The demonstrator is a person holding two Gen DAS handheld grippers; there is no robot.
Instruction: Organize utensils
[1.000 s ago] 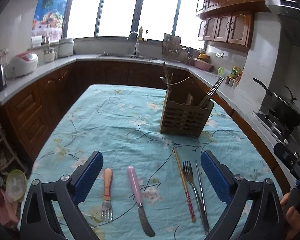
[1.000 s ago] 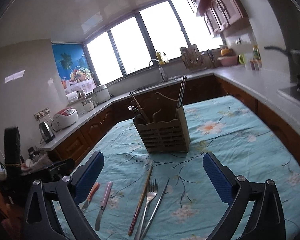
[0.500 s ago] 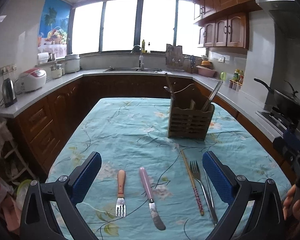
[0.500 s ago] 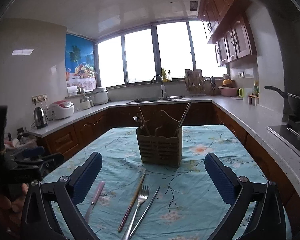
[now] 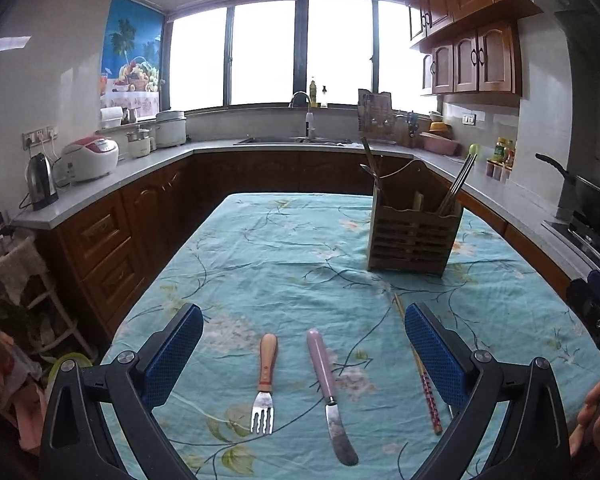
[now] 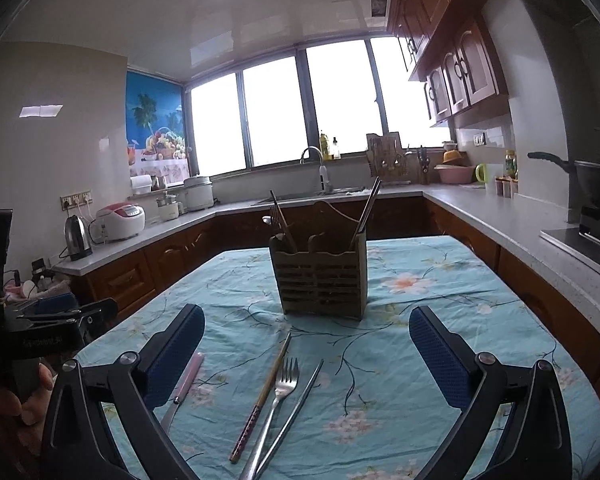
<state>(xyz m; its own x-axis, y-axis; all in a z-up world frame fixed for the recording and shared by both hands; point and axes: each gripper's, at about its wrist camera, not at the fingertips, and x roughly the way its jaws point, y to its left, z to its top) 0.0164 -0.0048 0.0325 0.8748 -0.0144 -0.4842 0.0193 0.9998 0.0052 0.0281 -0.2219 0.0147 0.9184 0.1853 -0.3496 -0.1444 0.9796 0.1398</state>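
Note:
A wooden utensil holder [image 5: 414, 240] [image 6: 320, 280] stands on the table with chopsticks and cutlery sticking out. On the cloth near me lie a wooden-handled fork [image 5: 266, 376], a pink-handled knife [image 5: 326, 384] [image 6: 186, 380], a wooden chopstick with a red patterned end [image 5: 418, 368] [image 6: 262, 392], a steel fork [image 6: 278, 400] and a metal chopstick [image 6: 296, 408]. My left gripper [image 5: 304, 354] hangs open above the wooden fork and the knife. My right gripper [image 6: 306, 354] hangs open above the chopsticks and steel fork. Both are empty.
A blue floral cloth [image 5: 284, 256] covers the table. Counters with wooden cabinets run around it, carrying a kettle [image 5: 40, 182], a rice cooker [image 5: 90, 158], a sink tap [image 5: 304, 110] and a wok [image 5: 596, 196] on the stove at right. A hand [image 5: 592, 420] shows at the right edge.
Both grippers have tilted up and pulled back a little, so the holder and utensils sit lower and farther in view. Nothing on the table has moved.

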